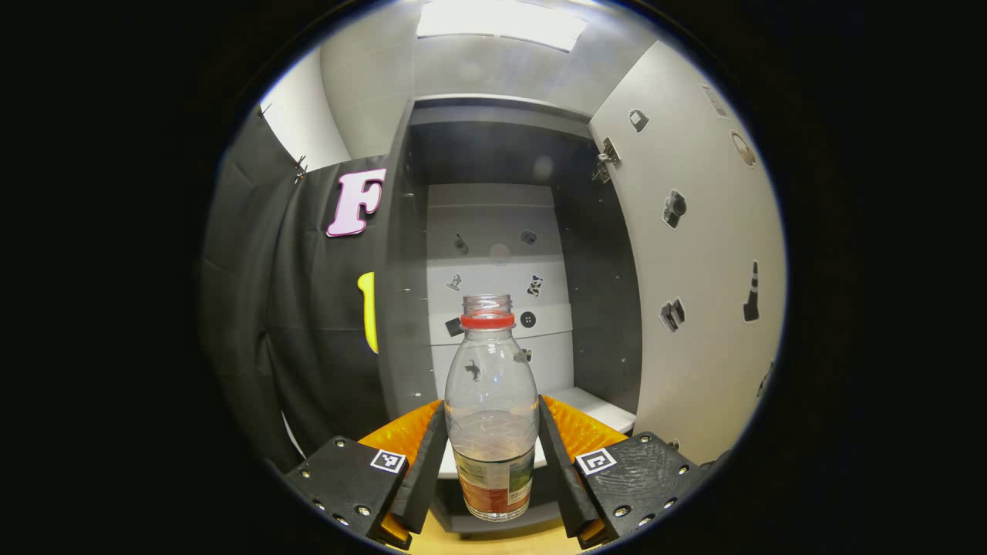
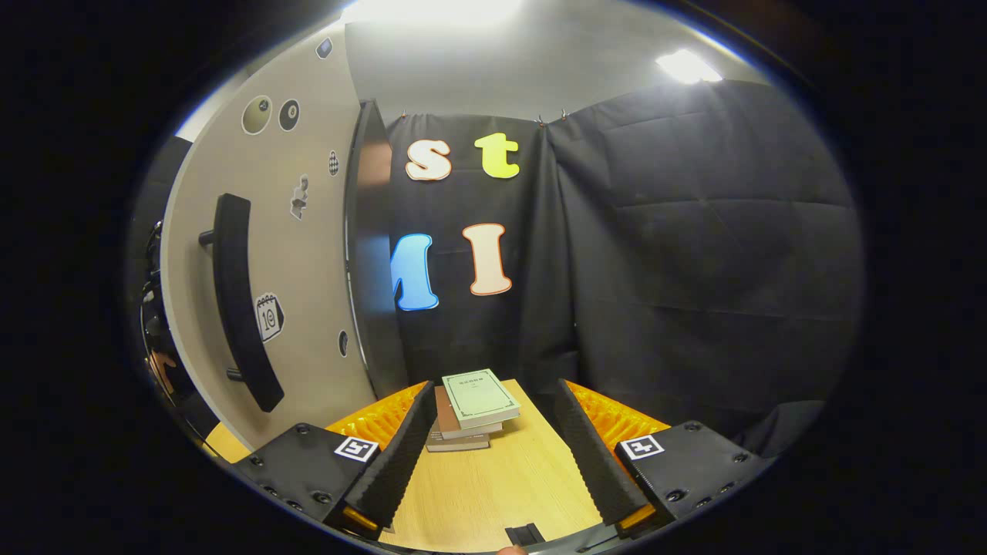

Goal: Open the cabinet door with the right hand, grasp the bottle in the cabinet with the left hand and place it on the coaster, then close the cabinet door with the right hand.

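— Left gripper view first: what do you see?
— The left gripper (image 1: pixel 491 451) points straight at the open cabinet (image 1: pixel 493 254). Its two fingers press on both sides of the bottle (image 1: pixel 491 408). The bottle is clear, see-through plastic with a round belly, a red ring at the neck and no cap. It stands upright between the fingers, just in front of the cabinet's white shelf.
— And the door?
— The cabinet door (image 1: pixel 694 277) hangs open on the gripper's right, flat and pale with little stickers.
— What about the other hand?
— The right gripper (image 2: pixel 490 455) points level over a smooth wooden table (image 2: pixel 493 493). Its ridged fingers are spread wide and hold nothing. A stack of books (image 2: pixel 470 408) lies ahead. The door's curved dark handle (image 2: pixel 239 301) is off to its left.
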`<state>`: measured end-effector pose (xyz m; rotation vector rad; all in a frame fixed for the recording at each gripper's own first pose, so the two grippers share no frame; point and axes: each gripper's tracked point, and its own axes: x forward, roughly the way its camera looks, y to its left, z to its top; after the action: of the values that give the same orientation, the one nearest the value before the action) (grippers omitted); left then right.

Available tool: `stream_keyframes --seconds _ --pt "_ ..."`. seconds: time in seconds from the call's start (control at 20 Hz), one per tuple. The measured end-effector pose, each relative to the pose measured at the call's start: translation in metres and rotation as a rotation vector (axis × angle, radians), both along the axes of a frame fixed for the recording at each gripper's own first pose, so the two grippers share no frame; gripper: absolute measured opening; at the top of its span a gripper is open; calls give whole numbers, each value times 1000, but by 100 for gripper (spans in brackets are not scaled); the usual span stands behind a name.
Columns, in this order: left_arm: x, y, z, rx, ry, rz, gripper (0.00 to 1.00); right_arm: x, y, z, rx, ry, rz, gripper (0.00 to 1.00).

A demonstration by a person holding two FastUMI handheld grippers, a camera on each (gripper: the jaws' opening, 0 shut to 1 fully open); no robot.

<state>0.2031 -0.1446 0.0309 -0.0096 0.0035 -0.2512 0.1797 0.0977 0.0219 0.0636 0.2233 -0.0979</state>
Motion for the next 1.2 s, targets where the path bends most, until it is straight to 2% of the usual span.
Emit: stream_keyframes --seconds 0.15,0.35,0.8,1.2 --pt "-30 15 -17 -4 23 31 60 -4 2 -2 2 2 25 98" --pt "-63 36 -41 0 39 71 63 -10 9 -2 13 -8 54 98" --pt "-115 75 -118 -61 80 168 60 -5 16 -8 13 -13 61 98" --pt "-149 88 -202 -125 169 182 63 1 22 -28 33 13 61 98"
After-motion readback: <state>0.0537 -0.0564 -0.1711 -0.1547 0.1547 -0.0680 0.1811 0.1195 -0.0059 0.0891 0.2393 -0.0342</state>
